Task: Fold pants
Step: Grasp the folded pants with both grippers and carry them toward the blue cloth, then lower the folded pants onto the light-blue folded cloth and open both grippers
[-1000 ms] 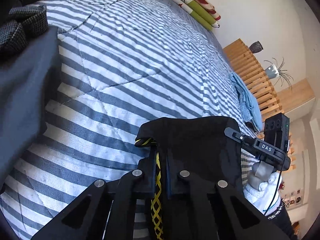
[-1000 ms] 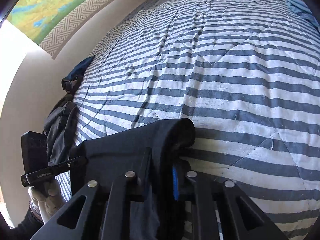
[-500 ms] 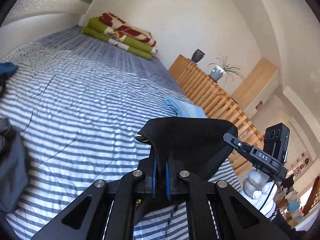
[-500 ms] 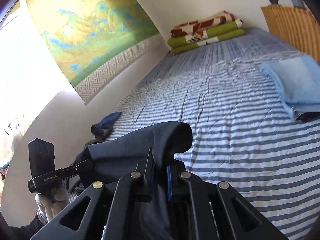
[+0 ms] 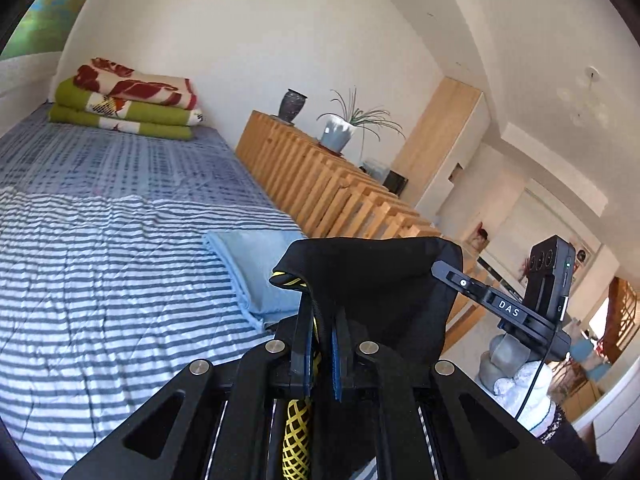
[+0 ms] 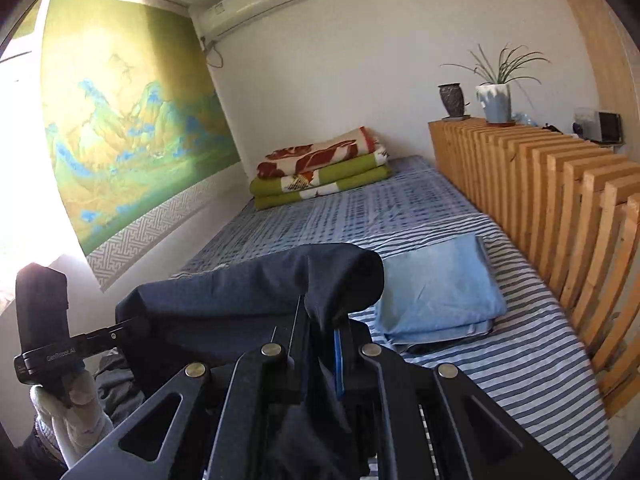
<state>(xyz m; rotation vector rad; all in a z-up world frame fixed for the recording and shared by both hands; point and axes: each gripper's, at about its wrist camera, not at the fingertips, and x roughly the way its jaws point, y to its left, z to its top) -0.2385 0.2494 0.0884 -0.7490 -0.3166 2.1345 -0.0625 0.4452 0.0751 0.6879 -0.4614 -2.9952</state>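
The striped bedspread lies open across its left and middle area. Obstacles: a folded light-blue sheet near the slatted wooden partition bounding the right edge, and stacked blankets at the far wall.

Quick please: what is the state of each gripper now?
Left gripper: closed on the pants.
Right gripper: closed on the pants too.

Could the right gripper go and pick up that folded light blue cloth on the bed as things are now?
Probably not yet. The right gripper is shut on the dark pants, so it has no free grip. The path itself looks open: the light blue cloth lies just ahead on the striped bed, uncovered.
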